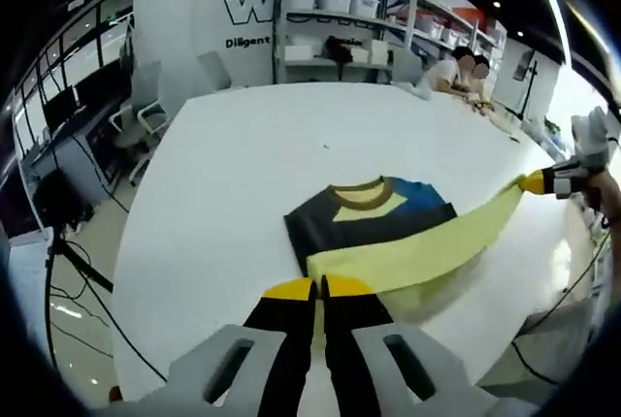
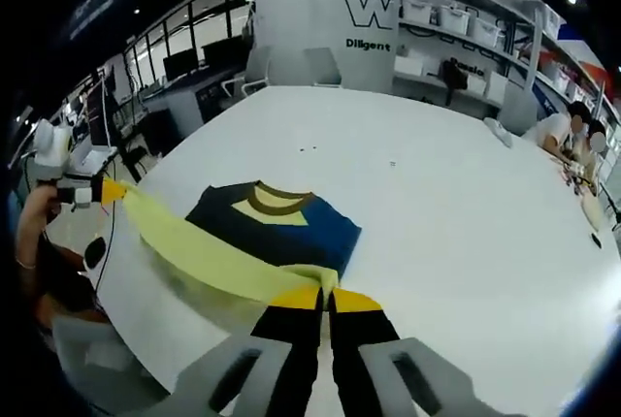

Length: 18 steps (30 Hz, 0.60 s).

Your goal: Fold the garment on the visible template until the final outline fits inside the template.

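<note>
A shirt with navy and blue panels, a yellow chest patch and a brown collar lies flat on the white table. Its yellow lower part is lifted and stretched taut as a band between both grippers. My left gripper is shut on one end of that band. My right gripper comes in from the right, shut on the other end. In the right gripper view the same shirt lies ahead, the yellow band runs from my right gripper to my left gripper, held by a hand.
Shelves with white bins stand beyond the far edge of the table. People sit at the far corner. Office chairs and desks with monitors line one side. Cables trail on the floor.
</note>
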{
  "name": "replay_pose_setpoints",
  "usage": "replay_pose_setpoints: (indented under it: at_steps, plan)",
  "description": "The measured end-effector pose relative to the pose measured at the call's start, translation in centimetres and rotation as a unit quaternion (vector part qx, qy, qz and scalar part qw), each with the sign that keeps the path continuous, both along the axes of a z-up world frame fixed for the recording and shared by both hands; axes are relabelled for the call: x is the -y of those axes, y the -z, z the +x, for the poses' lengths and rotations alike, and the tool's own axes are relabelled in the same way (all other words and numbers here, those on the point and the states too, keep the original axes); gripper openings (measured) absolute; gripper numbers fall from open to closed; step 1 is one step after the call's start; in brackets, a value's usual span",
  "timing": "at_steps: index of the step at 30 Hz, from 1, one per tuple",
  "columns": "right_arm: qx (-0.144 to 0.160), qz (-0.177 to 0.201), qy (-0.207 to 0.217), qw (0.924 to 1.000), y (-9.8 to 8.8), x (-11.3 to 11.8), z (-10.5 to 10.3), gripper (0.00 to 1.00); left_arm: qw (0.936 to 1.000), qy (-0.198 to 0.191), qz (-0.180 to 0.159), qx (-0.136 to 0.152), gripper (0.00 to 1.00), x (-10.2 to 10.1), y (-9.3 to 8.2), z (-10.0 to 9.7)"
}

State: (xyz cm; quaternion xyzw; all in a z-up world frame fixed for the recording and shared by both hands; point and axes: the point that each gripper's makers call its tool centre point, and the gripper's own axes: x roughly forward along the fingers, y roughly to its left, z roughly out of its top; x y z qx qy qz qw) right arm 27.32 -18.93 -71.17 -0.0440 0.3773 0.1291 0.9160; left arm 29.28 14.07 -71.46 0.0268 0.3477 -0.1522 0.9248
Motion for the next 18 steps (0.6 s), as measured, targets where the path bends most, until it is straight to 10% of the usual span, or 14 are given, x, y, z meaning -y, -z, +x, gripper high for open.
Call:
replay_pose_setpoints:
  at_steps: [18]
  plan:
    - [0.031, 0.027, 0.034, 0.9986, 1.0, 0.8, 9.0, 0.0, 0.9974, -0.051, -0.018, 0.049, 0.04, -0.5, 1.3, 9.2]
